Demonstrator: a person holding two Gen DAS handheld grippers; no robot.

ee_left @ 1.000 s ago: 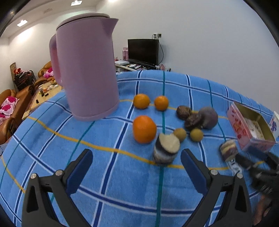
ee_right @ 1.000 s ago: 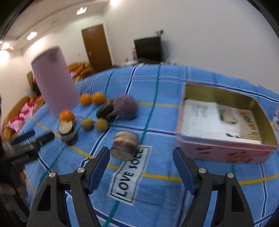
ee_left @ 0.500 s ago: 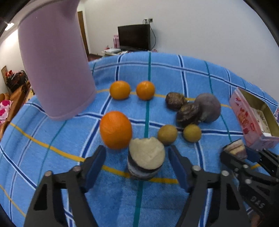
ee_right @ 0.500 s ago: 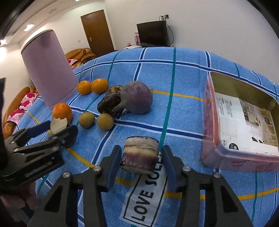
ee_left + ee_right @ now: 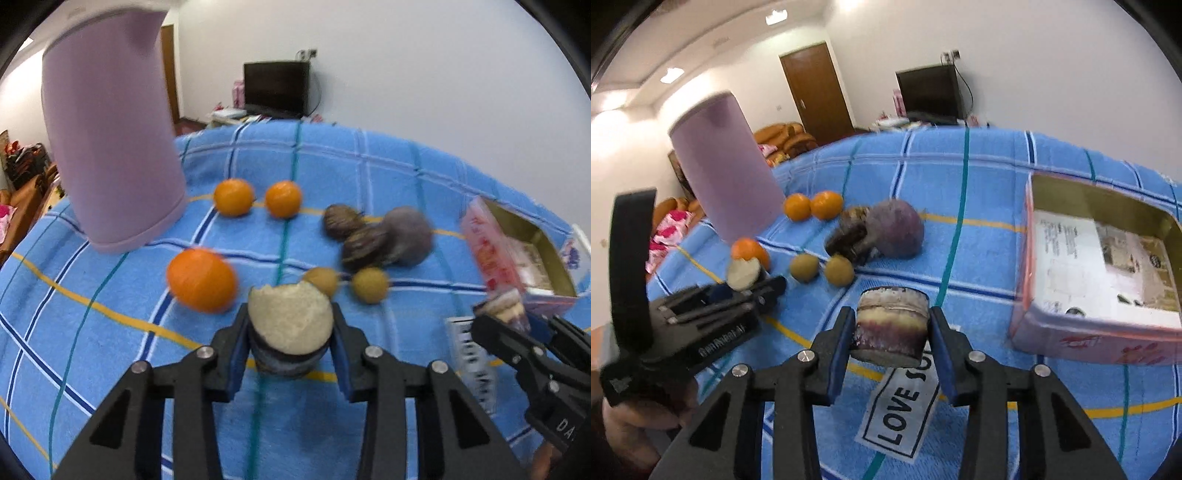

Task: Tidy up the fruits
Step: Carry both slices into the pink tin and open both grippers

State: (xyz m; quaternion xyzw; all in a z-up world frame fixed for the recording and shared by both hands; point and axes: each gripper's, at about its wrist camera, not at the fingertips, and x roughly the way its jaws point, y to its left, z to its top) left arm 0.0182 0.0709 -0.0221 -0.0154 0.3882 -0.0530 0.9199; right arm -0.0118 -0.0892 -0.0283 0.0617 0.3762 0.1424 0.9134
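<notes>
both wrist views look low, close across the blue cloth [image 5: 369, 177], sharing fruits.

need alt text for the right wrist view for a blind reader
The right gripper is closed on a short cut chunk with purple and cream bands, over a blue plaid cloth. To its right sits an open pink box; to the left the left gripper holds a cream-faced piece near oranges.

Black left gripper [image 5: 290, 341], blue pads, silver screws, white lettering, right gripper [image 5: 892, 334] alike
</notes>
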